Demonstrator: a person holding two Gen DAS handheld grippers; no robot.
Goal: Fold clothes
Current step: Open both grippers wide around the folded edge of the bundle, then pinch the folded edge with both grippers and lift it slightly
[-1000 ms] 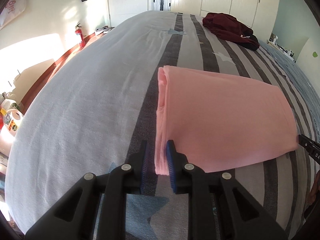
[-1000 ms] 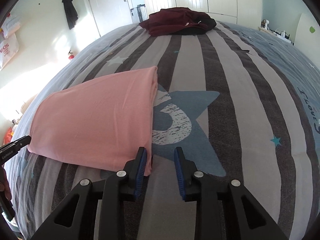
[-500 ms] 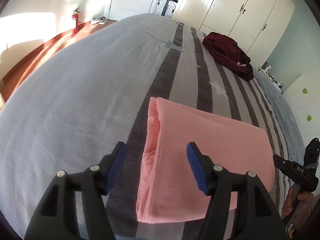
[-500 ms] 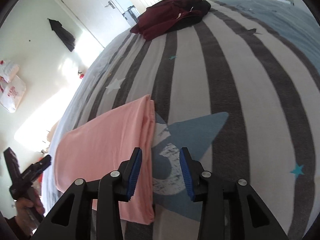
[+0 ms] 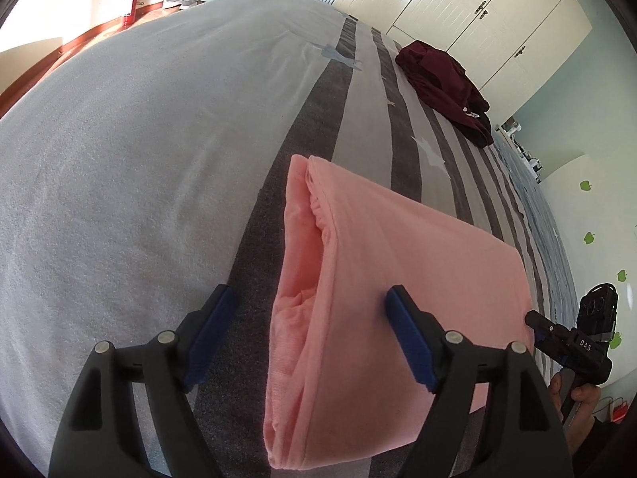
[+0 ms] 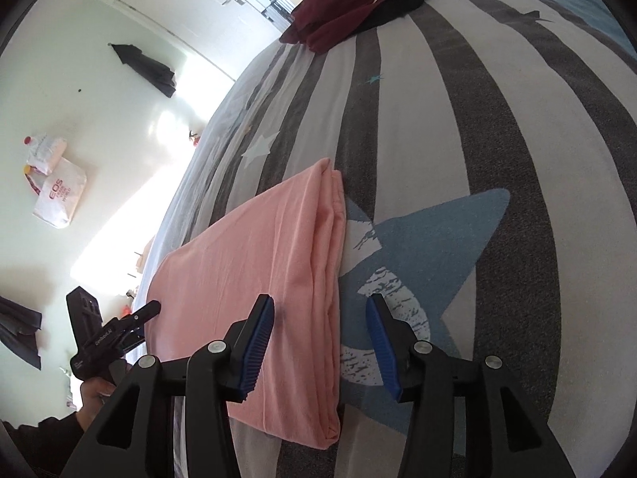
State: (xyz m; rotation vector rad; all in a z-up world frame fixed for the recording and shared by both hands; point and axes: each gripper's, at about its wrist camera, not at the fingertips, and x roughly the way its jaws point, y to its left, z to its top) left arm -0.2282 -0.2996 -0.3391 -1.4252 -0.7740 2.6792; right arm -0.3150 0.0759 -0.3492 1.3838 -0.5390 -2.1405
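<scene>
A folded pink garment [image 5: 398, 298] lies flat on the striped bedspread [image 5: 139, 179]. My left gripper [image 5: 310, 338] hovers over the garment's left folded edge, its jaws opening wide; the edge sits between the blue pads without touching them. In the right wrist view the pink garment [image 6: 254, 263] shows its layered right edge. My right gripper [image 6: 320, 346] straddles that edge, jaws opening, pads clear of the cloth. Each view catches the other gripper at its rim, the right gripper [image 5: 565, 338] and the left gripper [image 6: 115, 330], held in a hand.
A heap of dark red and black clothes [image 5: 446, 83] lies at the far end of the bed. White wardrobe doors [image 5: 477, 8] stand behind it. A red fire extinguisher [image 5: 131, 0] stands by the wall on the left. A big blue star [image 6: 430, 247] is printed beside the garment.
Both grippers have let go of the pink garment's front corners and opened. They have drawn back and tilted down; the garment now lies flat on the bed.
</scene>
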